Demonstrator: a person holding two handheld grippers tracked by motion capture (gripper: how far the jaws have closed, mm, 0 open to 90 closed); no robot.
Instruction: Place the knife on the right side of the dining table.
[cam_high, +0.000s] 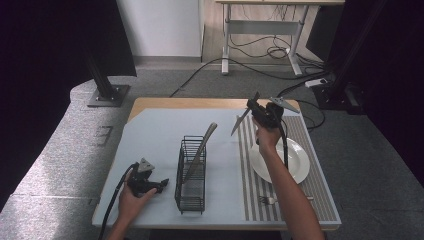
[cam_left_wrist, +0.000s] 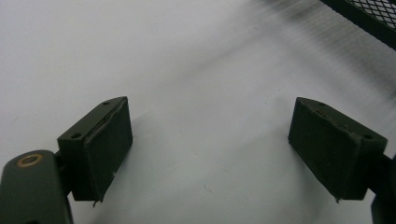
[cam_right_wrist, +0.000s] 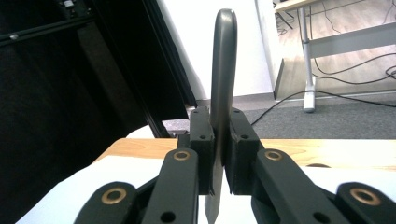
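Fingers: right gripper (cam_right_wrist: 218, 154) is shut tight on the knife (cam_right_wrist: 222, 70); left gripper (cam_left_wrist: 210, 149) is held open.
Knife: thought stiff, thin, slippery; best held mid-handle.

A lab-like recording room: black curtains (cam_high: 45, 45) at nine and three o'clock, loose black cables (cam_high: 260, 47) on grey carpet (cam_high: 360, 150), a white-legged adjustable desk (cam_high: 262, 25) at twelve o'clock.

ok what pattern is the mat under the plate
Grey and white stripes on the placemat, clearest in the high view.
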